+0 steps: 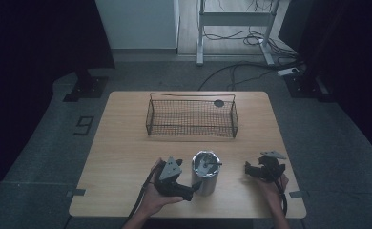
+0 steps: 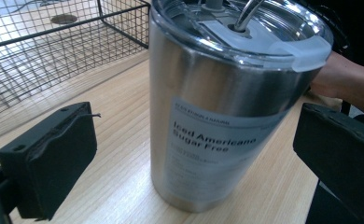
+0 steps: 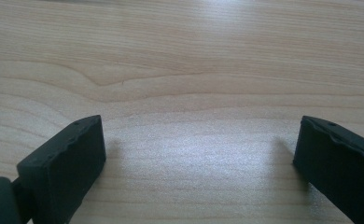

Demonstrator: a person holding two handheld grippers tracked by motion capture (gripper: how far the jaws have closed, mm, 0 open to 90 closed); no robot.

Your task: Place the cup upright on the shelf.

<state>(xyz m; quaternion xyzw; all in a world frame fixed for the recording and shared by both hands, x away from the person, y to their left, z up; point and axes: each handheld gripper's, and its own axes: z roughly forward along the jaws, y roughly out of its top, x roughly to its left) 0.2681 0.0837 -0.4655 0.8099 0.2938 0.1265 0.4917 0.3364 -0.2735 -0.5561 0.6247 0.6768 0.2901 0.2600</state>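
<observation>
label on my steel tumbler (image 2: 227, 107): "Iced Americano Sugar Free" in white letters; the small line above it and the fine print below I cannot read | floor mark (image 1: 84, 125) left of my table (image 1: 127, 157): reads as a "9"

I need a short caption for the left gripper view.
Open hand-held gripper flanking a steel tumbler beside a wire basket.

Black grippers (image 1: 174, 179) with blocky jaws, grey three-cornered plates, trailing cables.
</observation>
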